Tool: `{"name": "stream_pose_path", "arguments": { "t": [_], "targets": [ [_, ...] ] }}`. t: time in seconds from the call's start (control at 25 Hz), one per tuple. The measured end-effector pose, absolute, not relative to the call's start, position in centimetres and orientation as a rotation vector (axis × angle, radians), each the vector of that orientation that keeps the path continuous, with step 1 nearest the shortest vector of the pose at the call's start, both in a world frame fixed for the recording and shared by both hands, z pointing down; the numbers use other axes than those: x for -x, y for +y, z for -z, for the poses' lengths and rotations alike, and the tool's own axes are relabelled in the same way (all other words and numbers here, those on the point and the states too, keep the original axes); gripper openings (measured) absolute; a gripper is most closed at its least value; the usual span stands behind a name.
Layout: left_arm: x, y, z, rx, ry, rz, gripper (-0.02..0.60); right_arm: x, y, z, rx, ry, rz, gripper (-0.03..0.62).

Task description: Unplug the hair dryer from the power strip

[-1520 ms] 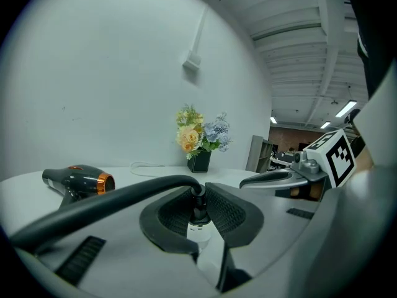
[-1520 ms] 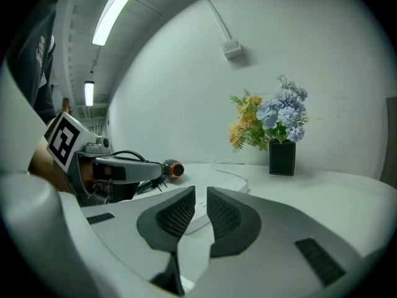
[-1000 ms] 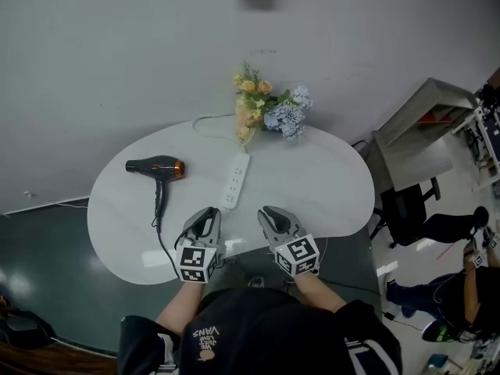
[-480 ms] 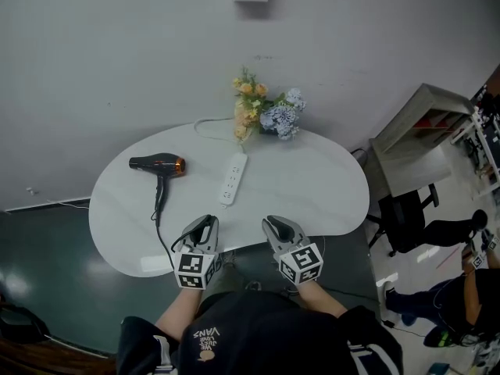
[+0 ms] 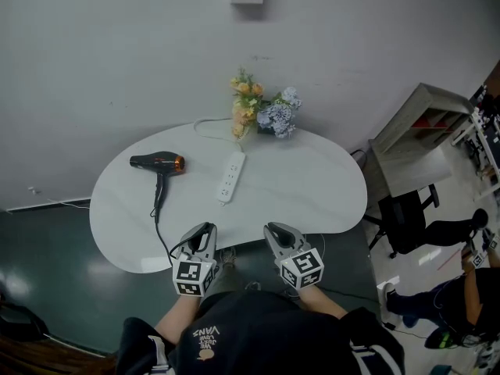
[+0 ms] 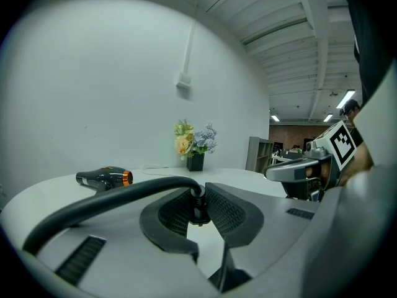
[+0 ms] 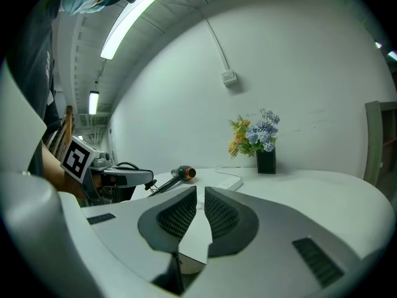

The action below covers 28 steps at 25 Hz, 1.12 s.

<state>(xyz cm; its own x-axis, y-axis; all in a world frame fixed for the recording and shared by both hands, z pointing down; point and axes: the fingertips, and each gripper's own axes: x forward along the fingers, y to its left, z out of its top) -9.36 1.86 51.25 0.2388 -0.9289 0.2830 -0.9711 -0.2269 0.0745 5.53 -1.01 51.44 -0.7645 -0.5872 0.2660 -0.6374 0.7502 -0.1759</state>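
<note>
The black hair dryer (image 5: 158, 162) with an orange ring lies at the left of the white table (image 5: 312, 186). Its black cord (image 5: 162, 225) runs off the front edge to my left gripper (image 5: 205, 231), which is shut on the dryer's plug (image 6: 198, 207). The plug hangs free, well apart from the white power strip (image 5: 229, 176) in the middle of the table. My right gripper (image 5: 275, 231) hovers beside the left one at the table's front edge. Its jaws are shut to a thin slit with nothing between them (image 7: 200, 194). The right gripper view shows the dryer (image 7: 180, 174) and the strip (image 7: 228, 182) ahead.
A vase of flowers (image 5: 262, 112) stands at the table's back edge, and the strip's white cable (image 5: 207, 121) curves beside it. A grey shelf unit (image 5: 426, 123), a black chair (image 5: 406, 209) and a person (image 5: 473, 280) are to the right. Dark floor surrounds the table.
Both grippers have drawn back toward me, from over the table's front to just off its edge. The plug and cord came along with the left one. Dryer and strip lie still.
</note>
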Motion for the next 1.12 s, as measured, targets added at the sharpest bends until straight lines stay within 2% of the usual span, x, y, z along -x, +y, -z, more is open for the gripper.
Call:
{"name": "stream_pose_path", "arguments": {
  "t": [0.4,1.12],
  "targets": [
    [9.2,3.3,-51.8,-2.242,-1.776,-0.267,0.071,-5.7,-0.4,-52.1,-0.955,-2.713,-0.353,0.044],
    [8.8,2.5,-52.5,-2.217,-1.779,-0.241,0.071,-5.4,-1.3,-52.7,-0.939,-2.713,-0.371,0.043]
  ]
}}
